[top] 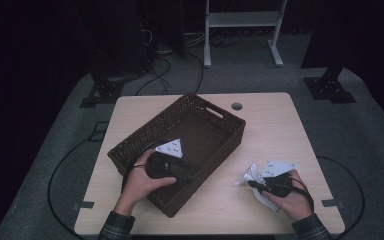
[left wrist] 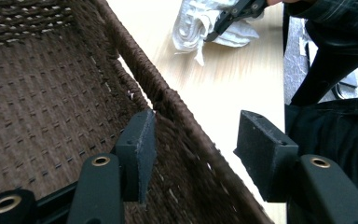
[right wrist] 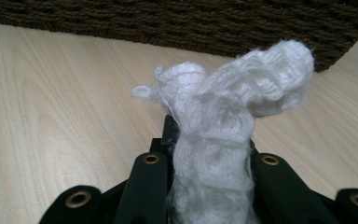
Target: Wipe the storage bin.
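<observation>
White cloth (right wrist: pixel 219 135) clenched in right gripper (top: pixel 267 186) jaws, low over counter (top: pixel 280 125) beside wicker basket (top: pixel 130 145); left gripper (left wrist: pixel 193 154) released, jaws astride basket's near wall. Likely still ahead: dropping cloth into basket.

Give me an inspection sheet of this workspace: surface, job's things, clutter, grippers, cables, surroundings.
Surface: light wooden table, round hole near the far edge.
Job's things: brown woven basket, set askew; white cloth on the table beside it.
Clutter: nothing seen.
Grippers: left gripper open, jaws astride the basket's wall; right gripper shut on the white cloth.
Cables: black cables on the floor beyond the table.
Surroundings: grey floor, white frame, dark room.
</observation>
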Demonstrator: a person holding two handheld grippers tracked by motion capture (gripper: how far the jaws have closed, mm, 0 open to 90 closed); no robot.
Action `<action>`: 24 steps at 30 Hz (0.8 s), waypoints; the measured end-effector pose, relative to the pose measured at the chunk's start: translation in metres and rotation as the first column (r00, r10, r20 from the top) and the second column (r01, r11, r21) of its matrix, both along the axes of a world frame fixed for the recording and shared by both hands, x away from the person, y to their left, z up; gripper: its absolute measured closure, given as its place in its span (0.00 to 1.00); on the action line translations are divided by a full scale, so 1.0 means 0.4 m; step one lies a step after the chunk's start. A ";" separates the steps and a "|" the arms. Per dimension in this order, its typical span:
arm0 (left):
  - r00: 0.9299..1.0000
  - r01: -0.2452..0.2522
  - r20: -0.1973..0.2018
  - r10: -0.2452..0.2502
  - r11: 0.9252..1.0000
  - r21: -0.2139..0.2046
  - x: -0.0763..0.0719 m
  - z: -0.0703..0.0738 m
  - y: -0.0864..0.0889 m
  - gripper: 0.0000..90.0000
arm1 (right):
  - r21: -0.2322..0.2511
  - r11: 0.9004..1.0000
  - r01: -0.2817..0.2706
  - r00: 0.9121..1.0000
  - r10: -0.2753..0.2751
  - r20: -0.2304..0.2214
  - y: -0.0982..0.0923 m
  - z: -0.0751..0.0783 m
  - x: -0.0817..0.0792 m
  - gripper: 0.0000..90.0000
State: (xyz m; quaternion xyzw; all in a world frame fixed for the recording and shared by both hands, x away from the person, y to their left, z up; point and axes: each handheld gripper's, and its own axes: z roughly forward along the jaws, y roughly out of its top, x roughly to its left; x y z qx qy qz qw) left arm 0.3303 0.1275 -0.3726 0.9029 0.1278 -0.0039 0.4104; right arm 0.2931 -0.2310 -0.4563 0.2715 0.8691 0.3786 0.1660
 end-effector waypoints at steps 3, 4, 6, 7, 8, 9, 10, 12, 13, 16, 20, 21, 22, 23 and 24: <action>1.000 -0.010 -0.001 0.010 1.000 -0.006 -0.012 0.007 0.031 0.58 | -0.003 1.000 -0.002 1.000 0.002 0.002 -0.002 0.000 0.001 0.83; 1.000 -0.019 0.003 0.019 1.000 -0.009 -0.020 0.007 0.046 0.59 | -0.003 1.000 -0.001 1.000 0.001 0.001 -0.002 -0.001 0.002 0.82; 1.000 -0.022 0.006 0.022 1.000 -0.009 -0.031 0.007 0.068 0.65 | -0.003 1.000 0.007 1.000 -0.007 -0.002 -0.002 -0.001 0.002 0.82; 1.000 -0.026 0.006 0.026 1.000 -0.013 -0.038 0.008 0.082 0.67 | -0.004 1.000 0.007 1.000 -0.007 0.000 -0.003 -0.002 0.002 0.82; 1.000 -0.030 0.000 0.030 0.999 -0.025 -0.048 0.010 0.102 0.68 | -0.003 1.000 0.010 1.000 -0.010 -0.002 -0.004 -0.001 0.002 0.82; 0.999 -0.032 -0.001 0.032 0.999 -0.030 -0.054 0.011 0.112 0.70 | -0.002 1.000 0.012 1.000 -0.012 -0.003 -0.005 0.000 0.002 0.82; 0.999 -0.037 -0.001 0.037 0.999 -0.033 -0.061 0.011 0.121 0.70 | -0.002 1.000 0.012 1.000 -0.012 -0.003 -0.005 0.000 0.002 0.82; 0.999 -0.044 0.002 0.044 0.998 -0.035 -0.078 0.009 0.143 0.72 | -0.003 1.000 0.011 1.000 -0.011 -0.001 -0.007 -0.002 0.001 0.83; 0.999 -0.049 0.001 0.049 0.998 -0.033 -0.085 0.007 0.153 0.71 | -0.004 1.000 0.013 1.000 -0.013 -0.003 -0.008 -0.003 0.001 0.83; 0.998 -0.070 0.005 0.070 0.997 -0.027 -0.101 0.001 0.185 0.68 | -0.003 1.000 0.018 1.000 -0.018 -0.001 -0.012 -0.003 0.001 0.83; 0.994 -0.107 0.008 0.107 0.994 -0.020 -0.115 -0.004 0.227 0.64 | -0.006 1.000 0.018 1.000 -0.018 -0.003 -0.011 -0.003 0.000 0.83; 0.993 -0.121 0.011 0.121 0.992 -0.020 -0.116 -0.004 0.239 0.63 | -0.008 1.000 0.017 1.000 -0.017 -0.004 -0.010 -0.003 0.000 0.83; 0.991 -0.135 0.011 0.136 0.990 -0.026 -0.117 -0.004 0.252 0.63 | -0.009 1.000 0.015 1.000 -0.015 -0.004 -0.009 -0.004 0.000 0.83; 0.989 -0.150 0.013 0.150 0.988 -0.029 -0.117 -0.003 0.264 0.63 | -0.009 1.000 0.013 1.000 -0.013 -0.003 -0.009 -0.004 0.001 0.83; 0.985 -0.172 0.020 0.172 0.985 -0.029 -0.115 -0.001 0.280 0.62 | -0.009 1.000 0.013 1.000 -0.013 -0.003 -0.009 -0.004 0.001 0.83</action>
